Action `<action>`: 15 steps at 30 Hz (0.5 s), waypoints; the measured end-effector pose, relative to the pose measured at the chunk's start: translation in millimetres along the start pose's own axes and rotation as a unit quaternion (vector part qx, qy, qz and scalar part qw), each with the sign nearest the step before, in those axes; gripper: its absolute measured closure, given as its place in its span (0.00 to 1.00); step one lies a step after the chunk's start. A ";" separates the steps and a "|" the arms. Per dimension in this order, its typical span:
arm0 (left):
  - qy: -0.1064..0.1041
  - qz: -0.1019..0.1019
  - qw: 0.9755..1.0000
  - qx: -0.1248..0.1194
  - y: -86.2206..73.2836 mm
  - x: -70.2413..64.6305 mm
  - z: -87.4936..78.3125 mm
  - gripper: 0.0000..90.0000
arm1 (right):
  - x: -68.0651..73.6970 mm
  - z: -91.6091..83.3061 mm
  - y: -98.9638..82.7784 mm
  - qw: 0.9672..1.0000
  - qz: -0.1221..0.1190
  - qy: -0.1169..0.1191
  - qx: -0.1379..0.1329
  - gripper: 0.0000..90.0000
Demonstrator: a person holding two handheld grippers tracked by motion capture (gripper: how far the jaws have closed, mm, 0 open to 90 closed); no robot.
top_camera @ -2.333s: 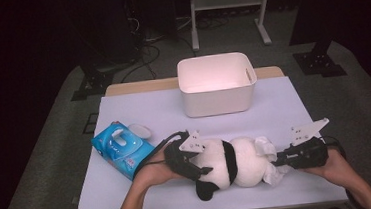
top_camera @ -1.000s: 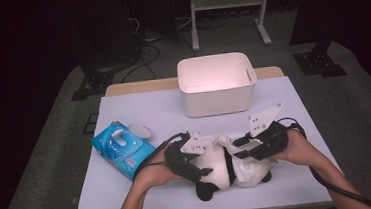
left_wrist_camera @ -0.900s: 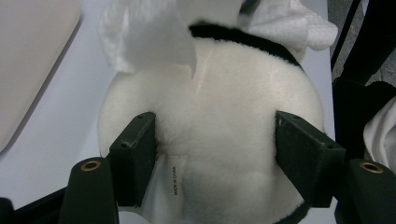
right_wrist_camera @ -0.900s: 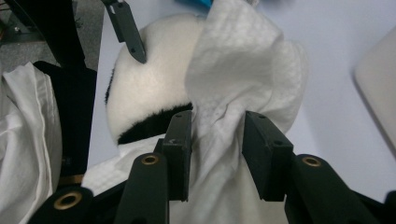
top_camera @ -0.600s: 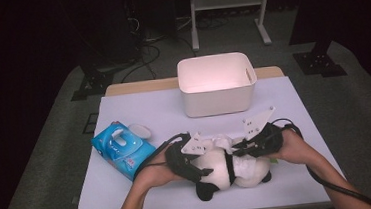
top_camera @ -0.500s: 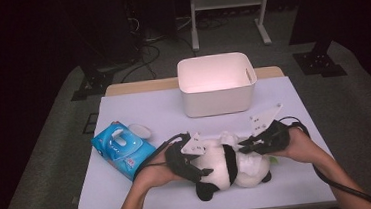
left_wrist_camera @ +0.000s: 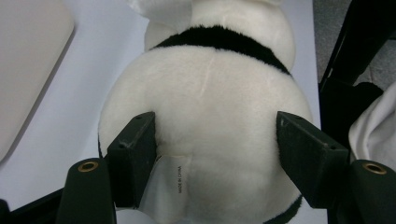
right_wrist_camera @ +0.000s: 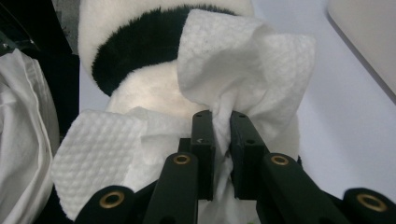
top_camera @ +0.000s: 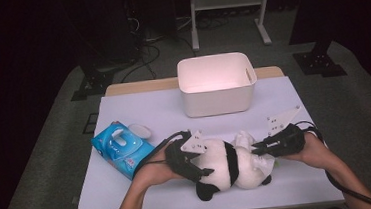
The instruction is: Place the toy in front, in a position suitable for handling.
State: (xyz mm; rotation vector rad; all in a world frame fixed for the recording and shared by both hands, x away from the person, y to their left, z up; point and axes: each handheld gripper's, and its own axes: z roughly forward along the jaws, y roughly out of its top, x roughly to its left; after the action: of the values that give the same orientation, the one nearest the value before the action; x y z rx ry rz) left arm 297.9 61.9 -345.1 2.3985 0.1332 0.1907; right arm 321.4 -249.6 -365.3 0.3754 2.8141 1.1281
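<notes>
The plush panda (top_camera: 231, 168) lies on its side near the front edge of the counter (top_camera: 148, 107), at about six o'clock from the white tub (top_camera: 217, 82). The left gripper (top_camera: 190, 162) has it from behind: in the left gripper view its fingers (left_wrist_camera: 135, 156) are spread wide around the panda's rear and press into the fur on both flanks, so the toy is braced. The right gripper (top_camera: 267, 148) comes in from three o'clock with its fingers (right_wrist_camera: 203, 144) pressed almost together, pinching a bunched white wipe (right_wrist_camera: 233, 60) that rests against the panda's head and neck end.

This looks like wiping the toy down. To do it well, I'd keep the left hold firm but not crushing, so the body cannot roll. The wipe should be drawn along the fur in light strokes, with the cloth, not the finger tips, leading. The wipe is gripped near its middle, and the loose flaps could fold under, so a flatter drag would clean better.

The panda's long axis runs roughly nine to three across the counter, rear toward nine, head toward three. The blue wipe pack (top_camera: 122, 149) sits at nine o'clock, well clear.
</notes>
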 end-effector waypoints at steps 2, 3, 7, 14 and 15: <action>-0.004 0.002 1.000 -0.003 4.9 1.3 -1.6 0.34 | 4.4 -1.2 -1.4 1.000 0.000 -0.003 0.003 0.90; -0.006 0.003 1.000 -0.004 7.9 1.7 -2.2 0.34 | 6.0 -1.7 -2.2 1.000 -0.002 -0.003 0.003 0.90; -0.008 0.004 1.000 0.011 20.1 2.4 1.7 0.32 | 13.3 -3.4 -5.9 1.000 -0.009 -0.001 0.005 0.90; -0.010 0.020 0.999 0.032 19.0 -1.7 11.6 0.39 | 13.9 -7.2 -3.0 1.000 -0.010 -0.005 -0.001 0.90; -0.009 0.022 0.999 0.032 19.0 -2.1 11.9 0.39 | 13.2 -6.4 0.7 1.000 -0.011 -0.003 -0.003 0.90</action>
State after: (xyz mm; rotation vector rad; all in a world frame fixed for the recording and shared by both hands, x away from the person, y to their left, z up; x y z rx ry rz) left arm 298.7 39.8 -341.3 2.4677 0.0800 0.1866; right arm 307.7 -250.0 -360.0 0.3464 2.8015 1.1288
